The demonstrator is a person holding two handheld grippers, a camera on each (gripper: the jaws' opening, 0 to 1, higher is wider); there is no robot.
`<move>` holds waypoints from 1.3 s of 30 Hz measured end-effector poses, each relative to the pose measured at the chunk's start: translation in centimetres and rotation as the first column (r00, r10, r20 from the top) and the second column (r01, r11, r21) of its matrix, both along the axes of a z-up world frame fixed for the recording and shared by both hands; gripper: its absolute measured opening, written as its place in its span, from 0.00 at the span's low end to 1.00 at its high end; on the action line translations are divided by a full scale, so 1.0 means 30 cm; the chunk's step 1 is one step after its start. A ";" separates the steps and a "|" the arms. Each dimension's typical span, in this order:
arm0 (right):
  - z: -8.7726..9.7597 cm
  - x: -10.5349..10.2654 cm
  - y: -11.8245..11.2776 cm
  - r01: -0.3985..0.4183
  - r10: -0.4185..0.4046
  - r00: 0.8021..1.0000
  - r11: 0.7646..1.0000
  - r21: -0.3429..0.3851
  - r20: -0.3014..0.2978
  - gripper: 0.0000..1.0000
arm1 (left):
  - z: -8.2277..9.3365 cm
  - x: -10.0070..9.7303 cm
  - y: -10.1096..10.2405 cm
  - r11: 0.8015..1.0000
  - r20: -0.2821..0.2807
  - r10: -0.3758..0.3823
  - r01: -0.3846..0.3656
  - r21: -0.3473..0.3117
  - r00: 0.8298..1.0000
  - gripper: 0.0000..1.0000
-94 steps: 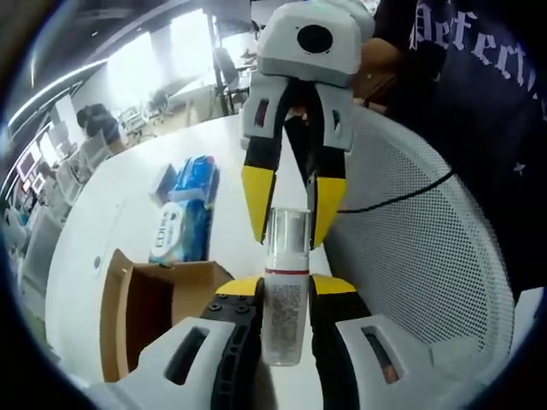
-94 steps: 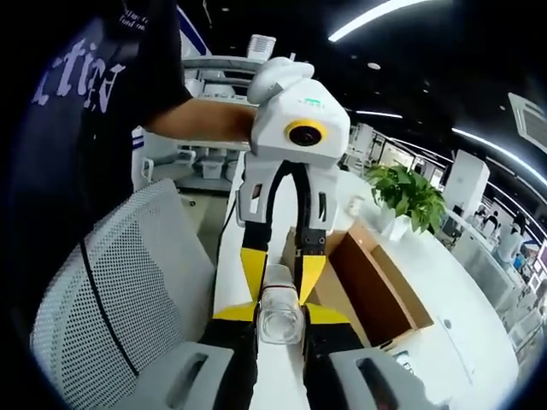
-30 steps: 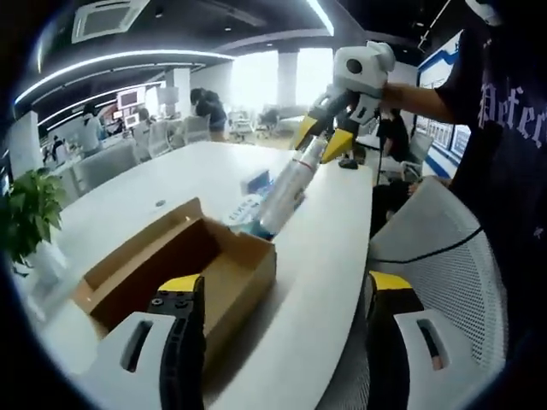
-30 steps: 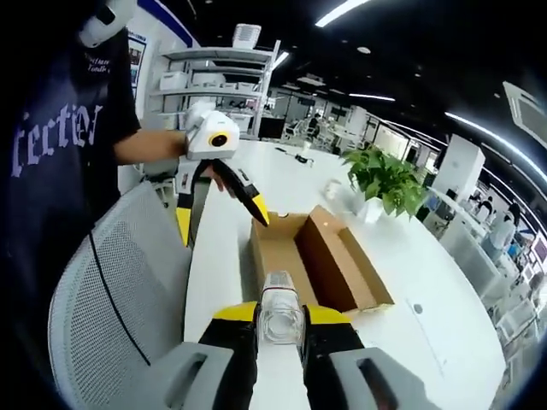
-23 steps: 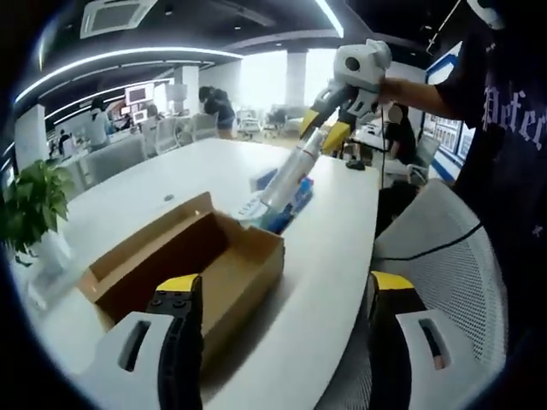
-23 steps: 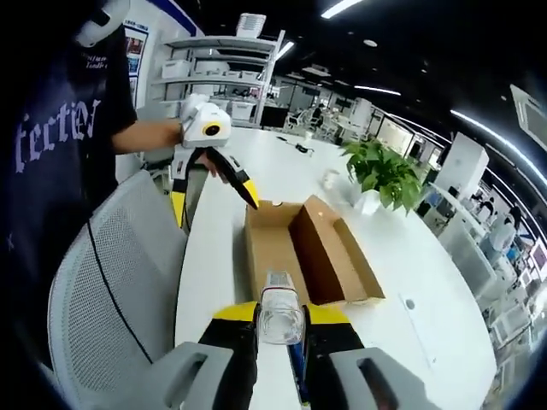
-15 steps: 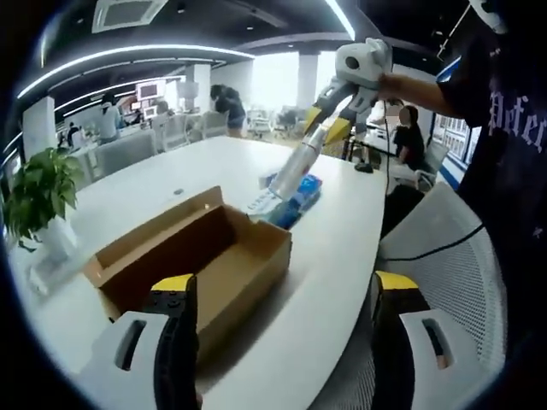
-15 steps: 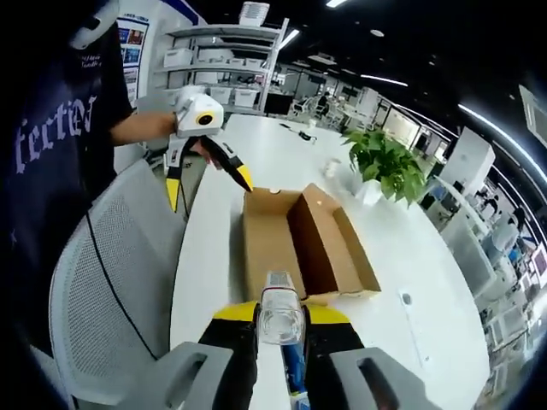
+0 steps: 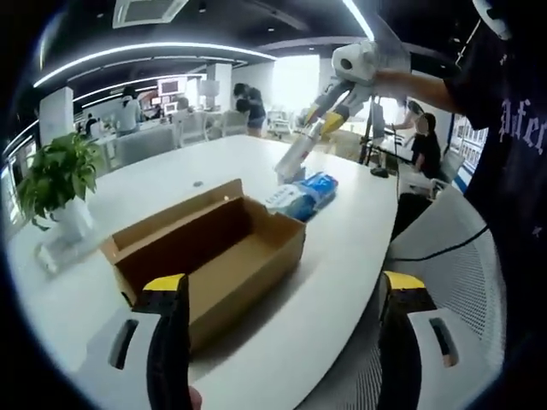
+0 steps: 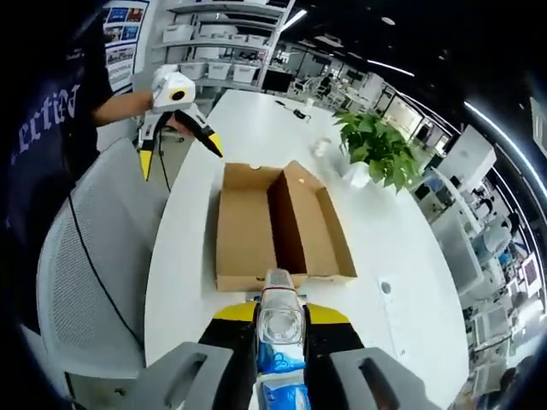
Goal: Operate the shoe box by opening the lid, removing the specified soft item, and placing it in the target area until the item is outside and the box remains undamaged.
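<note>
**Bottle's out of the box, now just set it down clean**

The clear bottle [image 10: 279, 320] is out of the shoe box [image 10: 273, 226] and sits clamped in the right gripper [image 10: 279, 318], with its cap end pointing forward between the yellow tips. In the left gripper view you can see the same bottle [image 9: 295, 154] angled down toward the white table [image 9: 162, 184], its lower end just above the blue wipes pack [image 9: 303, 195], beyond the far end of the box [image 9: 209, 256]. The box is wide open, flap up, and looks empty and undented from here.

My take on doing the placing well: lower it slowly until the base actually meets the table beside the wipes, not on top of them (a tall narrow bottle would likely tip on that squishy pack). Keep it close to upright before letting go, and open the jaws only once it's bearing its own weight. Stay clear of the cardboard wall on the way down.

Fingers: the right pair is closed snug on the bottle. The left gripper [image 9: 278, 295] is spread wide with nothing between its jaws, hanging near the box's near end by the white mesh chair [image 9: 444, 256].
</note>
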State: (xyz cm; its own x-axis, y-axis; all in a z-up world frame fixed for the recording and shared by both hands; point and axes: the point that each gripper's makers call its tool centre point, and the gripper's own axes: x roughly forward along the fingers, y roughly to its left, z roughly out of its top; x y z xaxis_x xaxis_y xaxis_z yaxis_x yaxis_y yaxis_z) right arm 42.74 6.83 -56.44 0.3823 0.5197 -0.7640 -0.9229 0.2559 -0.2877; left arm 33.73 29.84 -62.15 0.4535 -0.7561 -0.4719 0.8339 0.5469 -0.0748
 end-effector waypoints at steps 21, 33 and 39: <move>-0.142 0.218 -0.103 -0.010 0.000 0.999 0.977 -0.211 -0.044 0.15 | 0.018 -0.022 0.048 0.999 -0.002 0.034 -0.034 -0.008 0.999 0.99; -0.249 0.295 -0.143 -0.043 0.015 0.996 0.944 -0.327 -0.088 0.15 | 0.019 -0.012 0.070 0.999 -0.002 0.049 -0.049 -0.003 0.999 0.99; -0.289 0.331 -0.147 -0.053 0.019 0.995 0.932 -0.359 -0.098 0.15 | 0.017 -0.018 0.082 0.998 -0.003 0.062 -0.062 -0.002 0.998 0.99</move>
